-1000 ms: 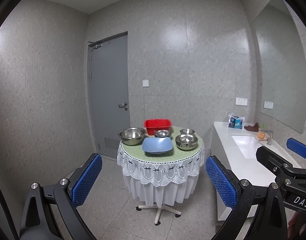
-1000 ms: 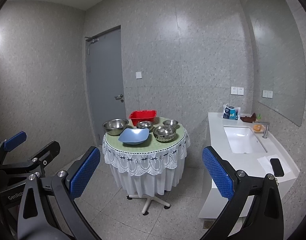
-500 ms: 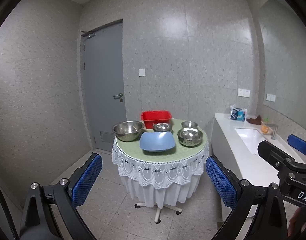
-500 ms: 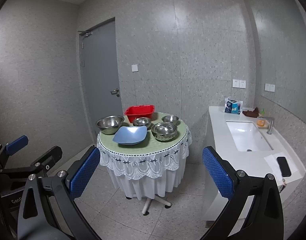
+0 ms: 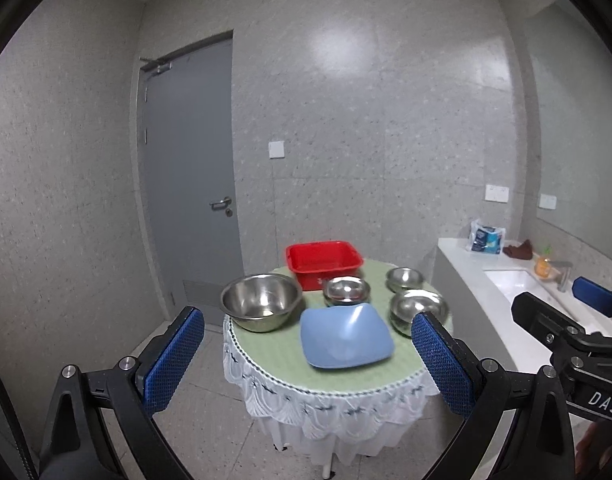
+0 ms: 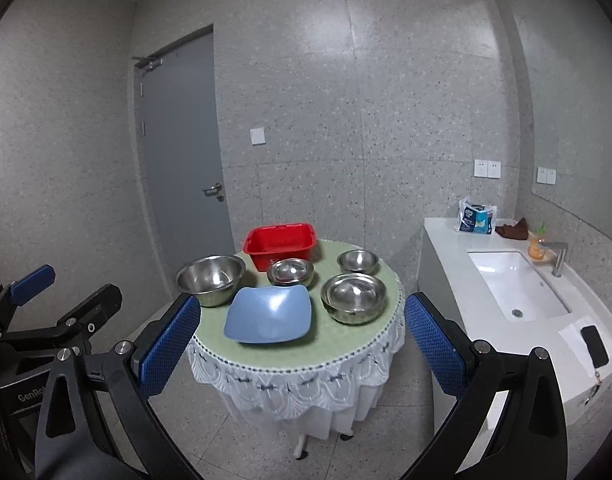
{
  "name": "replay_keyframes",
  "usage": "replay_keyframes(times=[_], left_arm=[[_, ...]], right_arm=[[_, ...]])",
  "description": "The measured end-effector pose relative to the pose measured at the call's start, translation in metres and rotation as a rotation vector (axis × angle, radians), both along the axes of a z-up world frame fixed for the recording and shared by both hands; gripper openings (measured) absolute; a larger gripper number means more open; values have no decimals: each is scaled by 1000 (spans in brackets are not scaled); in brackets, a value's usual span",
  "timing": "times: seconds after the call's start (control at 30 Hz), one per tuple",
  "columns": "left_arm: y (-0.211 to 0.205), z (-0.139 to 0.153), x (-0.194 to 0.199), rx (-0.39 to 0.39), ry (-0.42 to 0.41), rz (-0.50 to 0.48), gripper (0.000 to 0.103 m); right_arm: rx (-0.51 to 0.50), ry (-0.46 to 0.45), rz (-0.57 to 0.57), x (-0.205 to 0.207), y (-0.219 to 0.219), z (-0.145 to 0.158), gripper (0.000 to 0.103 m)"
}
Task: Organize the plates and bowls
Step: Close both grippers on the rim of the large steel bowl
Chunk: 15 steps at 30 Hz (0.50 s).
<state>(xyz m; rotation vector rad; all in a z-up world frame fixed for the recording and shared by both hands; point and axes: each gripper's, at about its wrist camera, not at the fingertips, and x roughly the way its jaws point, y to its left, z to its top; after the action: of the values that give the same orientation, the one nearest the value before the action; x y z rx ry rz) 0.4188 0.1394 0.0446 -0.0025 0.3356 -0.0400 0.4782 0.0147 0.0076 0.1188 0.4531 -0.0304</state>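
A small round table (image 5: 402, 364) (image 6: 210, 340) with a green top and white lace cloth holds a blue square plate (image 5: 344, 336) (image 6: 270, 314), a large steel bowl (image 5: 260, 302) (image 6: 210, 278), several smaller steel bowls (image 5: 346, 290) (image 6: 354, 292) and a red plastic tub (image 5: 324, 264) (image 6: 280, 245). My left gripper (image 5: 306, 364) and my right gripper (image 6: 302, 348) are both open and empty, short of the table's near edge. The right gripper also shows in the left wrist view (image 5: 566, 320), the left one in the right wrist view (image 6: 54, 300).
A white counter with a sink (image 6: 518, 284) and tap (image 6: 556, 256) runs along the right wall. On it lie a phone (image 6: 594, 346), a tissue pack (image 6: 476, 221) and a brown cloth (image 6: 514, 229). A grey door (image 5: 186, 184) is behind the table on the left.
Both grippers have come closer to the table, which now looks larger and lower in both views. Both stay open.
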Motion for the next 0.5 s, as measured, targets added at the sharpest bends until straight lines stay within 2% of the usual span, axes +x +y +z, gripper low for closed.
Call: replay_keyframes(times=[0.13, 0.27, 0.43, 0.47, 0.5], left_arm=[[25, -10, 58, -7, 28, 23, 102], [48, -20, 112, -17, 76, 76, 102], [82, -40, 216, -56, 176, 174, 102], [81, -42, 227, -58, 192, 188, 102], [91, -51, 257, -68, 229, 217, 102]], right_arm=[[2, 25, 12, 49, 13, -11, 103], [20, 79, 81, 107, 30, -30, 103], [43, 175, 212, 209, 54, -66, 103], [43, 208, 239, 230, 60, -74, 103], [49, 244, 269, 253, 65, -83, 103]])
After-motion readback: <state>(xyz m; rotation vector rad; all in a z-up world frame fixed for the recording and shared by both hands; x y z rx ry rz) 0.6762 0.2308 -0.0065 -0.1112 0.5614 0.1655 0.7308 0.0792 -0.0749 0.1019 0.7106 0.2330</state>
